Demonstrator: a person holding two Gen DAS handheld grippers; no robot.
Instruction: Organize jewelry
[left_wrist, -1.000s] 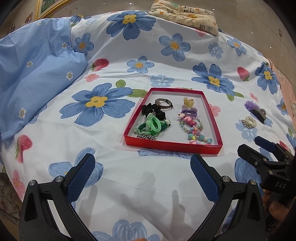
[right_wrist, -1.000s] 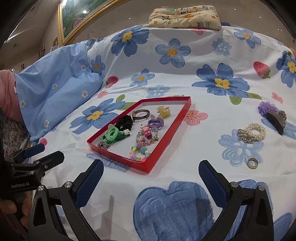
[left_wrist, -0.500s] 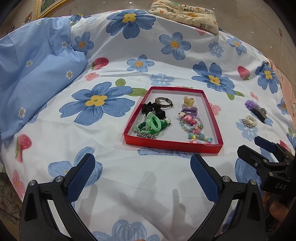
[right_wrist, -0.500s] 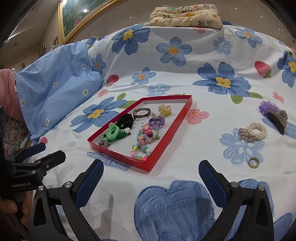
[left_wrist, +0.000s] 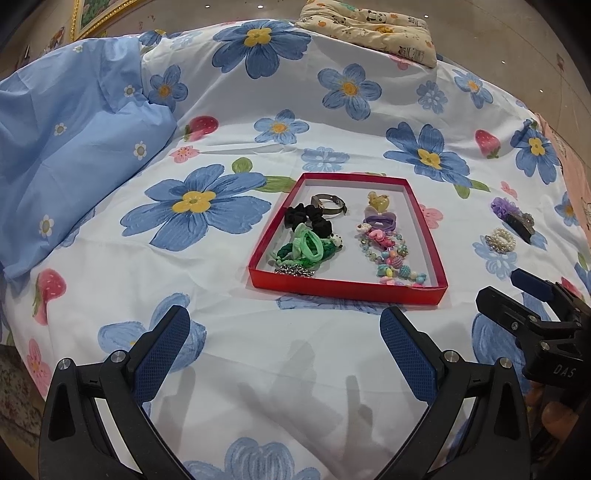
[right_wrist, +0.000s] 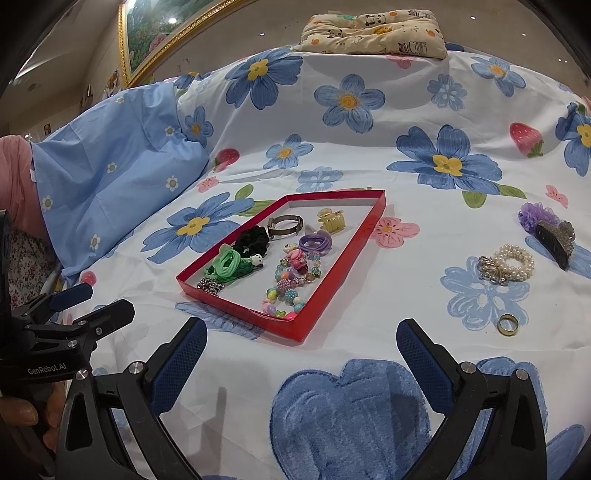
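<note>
A red tray (left_wrist: 343, 289) (right_wrist: 334, 287) lies on the flowered bedsheet and holds several hair ties, a bead string and a metal bracelet. Outside it to the right lie a pearl bracelet (right_wrist: 511, 263) (left_wrist: 500, 240), a gold ring (right_wrist: 507, 324), and a dark hair claw (right_wrist: 554, 240) (left_wrist: 517, 221) beside a purple scrunchie (right_wrist: 533, 215). My left gripper (left_wrist: 284, 332) is open and empty, just in front of the tray. My right gripper (right_wrist: 301, 345) is open and empty, in front of the tray's near right corner; it also shows in the left wrist view (left_wrist: 517, 291).
A light blue pillow (left_wrist: 66, 155) lies at the left. A small panda-print cushion (right_wrist: 373, 33) sits at the far edge of the bed. A gold-framed picture (right_wrist: 162, 33) hangs on the wall behind.
Both views have shifted slightly; the tray sits a little higher in the frames. Both grippers stay open and empty.
</note>
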